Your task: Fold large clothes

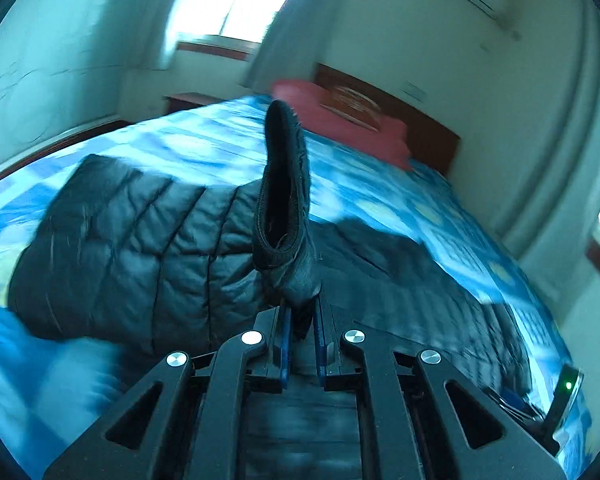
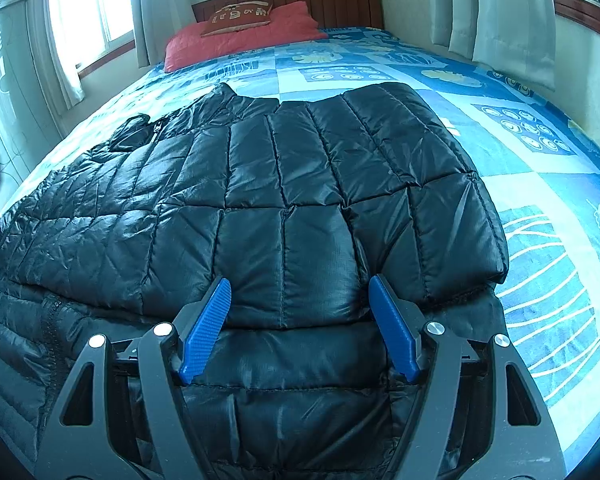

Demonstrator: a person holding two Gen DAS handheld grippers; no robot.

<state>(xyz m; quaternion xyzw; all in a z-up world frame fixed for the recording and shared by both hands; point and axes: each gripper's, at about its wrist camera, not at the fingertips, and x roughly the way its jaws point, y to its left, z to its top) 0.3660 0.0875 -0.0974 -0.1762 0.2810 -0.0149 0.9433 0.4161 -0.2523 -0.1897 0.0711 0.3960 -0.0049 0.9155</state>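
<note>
A black quilted puffer jacket (image 2: pixel 300 184) lies spread on the bed, one side folded over its body. My right gripper (image 2: pixel 300 300) is open, its blue fingers (image 2: pixel 208 324) apart just above the jacket's near fold. My left gripper (image 1: pixel 300 312) is shut on the jacket's sleeve cuff (image 1: pixel 284 208), which stands up from the jaws, lifted above the rest of the jacket (image 1: pixel 132 248). The left wrist view is motion-blurred.
The bed has a blue patterned cover (image 2: pixel 520 152), a red pillow (image 2: pixel 244 36) and a wooden headboard (image 2: pixel 340 4). Windows with curtains (image 2: pixel 500 12) stand on both sides. A wall runs along the bed's right edge.
</note>
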